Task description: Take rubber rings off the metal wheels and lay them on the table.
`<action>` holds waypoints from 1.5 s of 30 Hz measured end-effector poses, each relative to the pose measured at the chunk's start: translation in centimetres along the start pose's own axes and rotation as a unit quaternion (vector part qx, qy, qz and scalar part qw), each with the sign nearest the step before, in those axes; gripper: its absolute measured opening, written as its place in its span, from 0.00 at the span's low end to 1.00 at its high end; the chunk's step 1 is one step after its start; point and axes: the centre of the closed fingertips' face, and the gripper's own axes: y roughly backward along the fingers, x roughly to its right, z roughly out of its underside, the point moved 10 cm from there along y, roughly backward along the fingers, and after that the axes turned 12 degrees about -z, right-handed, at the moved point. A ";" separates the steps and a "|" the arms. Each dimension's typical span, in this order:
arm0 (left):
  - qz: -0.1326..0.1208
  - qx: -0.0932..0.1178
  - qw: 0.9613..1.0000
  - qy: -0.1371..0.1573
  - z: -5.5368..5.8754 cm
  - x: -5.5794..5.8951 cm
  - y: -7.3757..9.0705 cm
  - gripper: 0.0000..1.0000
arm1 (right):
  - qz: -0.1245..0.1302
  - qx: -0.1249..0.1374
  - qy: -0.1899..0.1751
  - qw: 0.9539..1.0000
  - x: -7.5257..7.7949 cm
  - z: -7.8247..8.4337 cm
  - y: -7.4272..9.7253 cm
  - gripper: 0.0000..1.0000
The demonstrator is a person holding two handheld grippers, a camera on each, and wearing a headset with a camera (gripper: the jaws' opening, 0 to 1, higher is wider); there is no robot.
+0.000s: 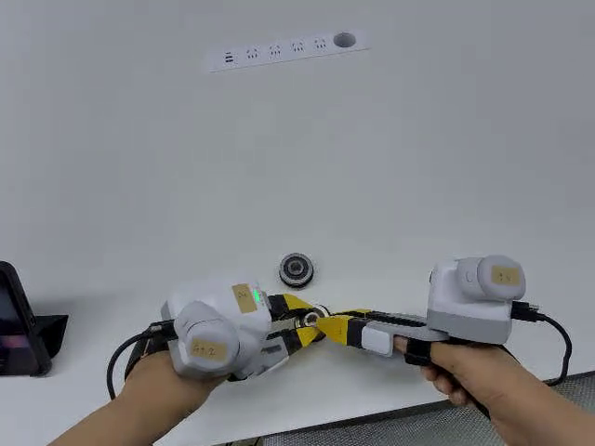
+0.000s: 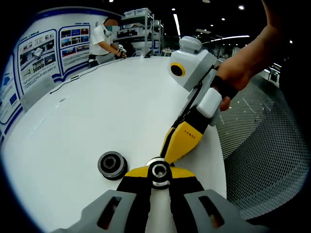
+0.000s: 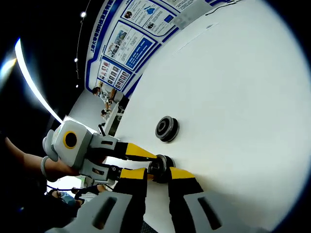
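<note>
A small metal wheel (image 1: 317, 316) with a dark rubber ring is held just above the white table (image 1: 390, 186), between both grippers. My left gripper (image 2: 159, 174) is shut on this wheel (image 2: 159, 170), its yellow tips on either side. My right gripper (image 3: 158, 174) comes in from the opposite side and grips the same wheel (image 3: 163, 164). In the head view the left gripper (image 1: 309, 319) and right gripper (image 1: 325, 324) meet tip to tip near the table's front edge. A second wheel (image 1: 297, 269) with a black ring lies flat on the table just beyond them.
A white power strip (image 1: 284, 48) lies at the far side of the table. A black device (image 1: 14, 321) stands at the left edge. The table's front edge (image 1: 372, 409) runs just under my hands, with a grey mesh floor (image 2: 262, 160) beyond.
</note>
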 end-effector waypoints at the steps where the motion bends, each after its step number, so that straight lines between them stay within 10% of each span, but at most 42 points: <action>1: 0.000 0.000 1.000 0.000 0.0 0.0 0.0 0.13 | -0.001 0.001 -0.003 1.000 0.1 0.0 0.0 0.17; 10: -0.001 0.001 1.000 0.002 0.0 0.0 0.0 0.13 | 0.023 -0.009 0.009 1.000 0.4 0.0 0.2 0.04; 45: -0.001 0.000 1.000 -0.001 -0.1 0.0 0.0 0.14 | 0.007 0.002 0.018 1.000 -0.7 -0.5 -0.2 0.02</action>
